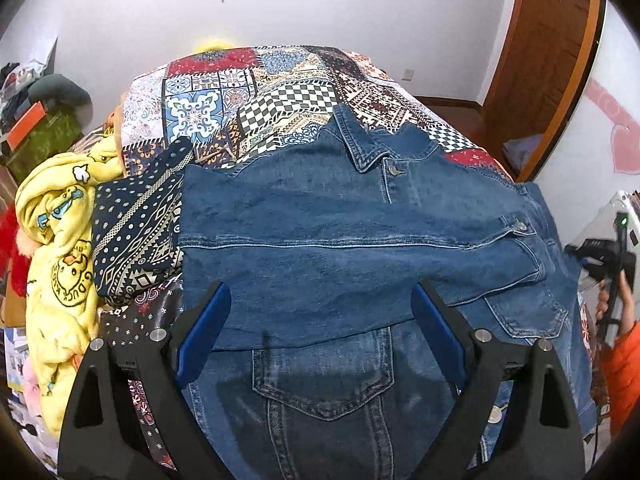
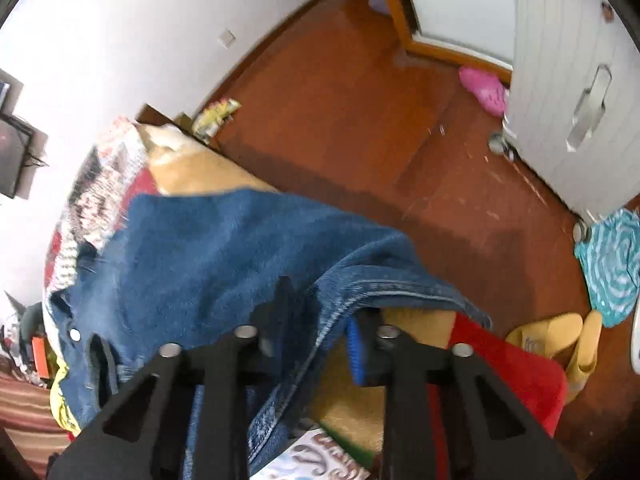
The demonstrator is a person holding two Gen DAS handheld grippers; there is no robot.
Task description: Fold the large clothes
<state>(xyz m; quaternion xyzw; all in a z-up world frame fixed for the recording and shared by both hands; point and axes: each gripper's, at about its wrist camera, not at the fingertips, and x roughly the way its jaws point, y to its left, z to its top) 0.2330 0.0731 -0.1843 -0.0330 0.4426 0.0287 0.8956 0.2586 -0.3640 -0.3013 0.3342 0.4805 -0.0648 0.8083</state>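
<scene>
A blue denim jacket [image 1: 360, 240] lies spread on the patchwork bedspread [image 1: 248, 96], collar away from me, with one side folded across its chest. My left gripper [image 1: 320, 292] hangs open just above the jacket's lower half, and its blue pads [image 1: 204, 328] stand wide apart with nothing clamped. In the right wrist view my right gripper [image 2: 320, 320] is shut on a doubled edge of the denim jacket [image 2: 208, 256] at the bed's side. The same right gripper [image 1: 580, 258] shows at the jacket's right edge, held by a hand in an orange sleeve [image 1: 624, 364].
A yellow duck-print blanket [image 1: 60, 248] and a navy patterned cloth [image 1: 136, 232] are heaped at the bed's left. Beside the bed the wooden floor [image 2: 340, 120] holds yellow slippers [image 2: 560, 344], a teal mat [image 2: 612, 264] and a red cushion [image 2: 512, 372]. A white door [image 2: 568, 80] stands close.
</scene>
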